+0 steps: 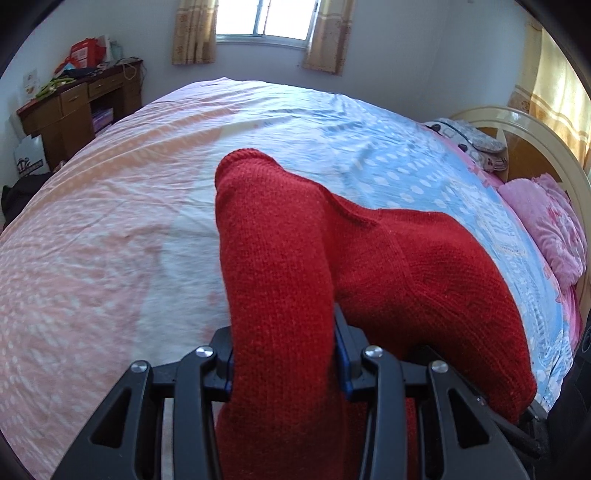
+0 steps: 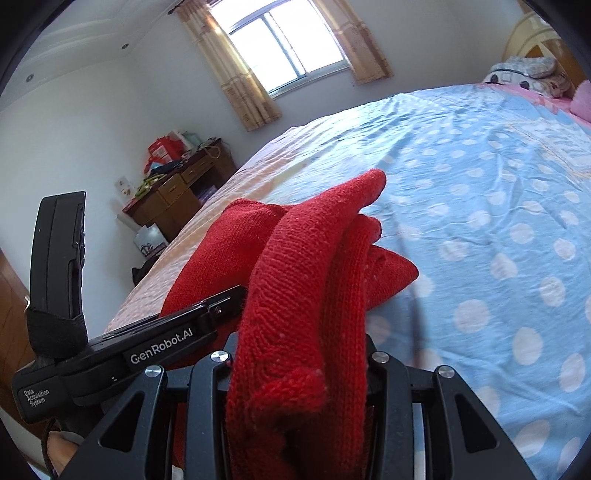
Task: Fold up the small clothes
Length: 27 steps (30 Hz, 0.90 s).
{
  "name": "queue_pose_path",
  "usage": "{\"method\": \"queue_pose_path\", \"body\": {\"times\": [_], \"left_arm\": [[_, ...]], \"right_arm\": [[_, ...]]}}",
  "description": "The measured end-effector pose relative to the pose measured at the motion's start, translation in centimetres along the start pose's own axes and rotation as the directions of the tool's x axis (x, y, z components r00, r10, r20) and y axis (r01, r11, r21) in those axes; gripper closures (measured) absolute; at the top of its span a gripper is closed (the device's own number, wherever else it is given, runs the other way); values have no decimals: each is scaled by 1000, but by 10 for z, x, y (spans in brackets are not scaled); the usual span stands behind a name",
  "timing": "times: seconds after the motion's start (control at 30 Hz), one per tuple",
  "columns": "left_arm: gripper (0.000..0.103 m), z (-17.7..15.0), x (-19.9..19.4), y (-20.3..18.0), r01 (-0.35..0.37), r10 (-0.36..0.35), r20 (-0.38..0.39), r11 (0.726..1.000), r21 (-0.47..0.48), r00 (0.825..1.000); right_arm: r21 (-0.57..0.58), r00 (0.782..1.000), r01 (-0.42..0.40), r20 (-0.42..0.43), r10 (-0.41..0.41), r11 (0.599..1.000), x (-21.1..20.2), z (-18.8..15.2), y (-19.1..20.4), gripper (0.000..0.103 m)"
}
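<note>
Jaws of both the left gripper (image 1: 284,363) and right gripper (image 2: 299,363) clench the red knit garment (image 1: 388,258); mid-fold carry, I judge; next, lay it toward twelve o'clock on the bed (image 1: 110,221).

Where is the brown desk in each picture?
Left wrist view: the desk is at the upper left, beside the bed.
Right wrist view: the desk is left of centre, past the bed's far edge.
Shared landmark: the window with curtains.
</note>
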<state>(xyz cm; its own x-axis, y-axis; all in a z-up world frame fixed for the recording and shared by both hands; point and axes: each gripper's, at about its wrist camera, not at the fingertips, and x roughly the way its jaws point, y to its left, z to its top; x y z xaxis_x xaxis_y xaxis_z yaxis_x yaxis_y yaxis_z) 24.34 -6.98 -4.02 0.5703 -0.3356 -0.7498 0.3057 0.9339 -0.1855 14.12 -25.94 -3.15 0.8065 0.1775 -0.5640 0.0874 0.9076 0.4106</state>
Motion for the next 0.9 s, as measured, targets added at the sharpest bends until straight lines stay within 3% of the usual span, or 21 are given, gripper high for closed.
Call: {"method": "queue_pose_path", "body": {"times": [0.5, 0.9], "left_arm": [[62, -2, -24, 62, -93, 96, 26, 992, -84, 995], [62, -4, -47, 139, -186, 199, 50, 964, -192, 979]], "right_arm": [[-62, 995, -94, -51, 91, 994, 27, -10, 63, 65], [-139, 972, -220, -121, 204, 966, 72, -16, 137, 65]]}}
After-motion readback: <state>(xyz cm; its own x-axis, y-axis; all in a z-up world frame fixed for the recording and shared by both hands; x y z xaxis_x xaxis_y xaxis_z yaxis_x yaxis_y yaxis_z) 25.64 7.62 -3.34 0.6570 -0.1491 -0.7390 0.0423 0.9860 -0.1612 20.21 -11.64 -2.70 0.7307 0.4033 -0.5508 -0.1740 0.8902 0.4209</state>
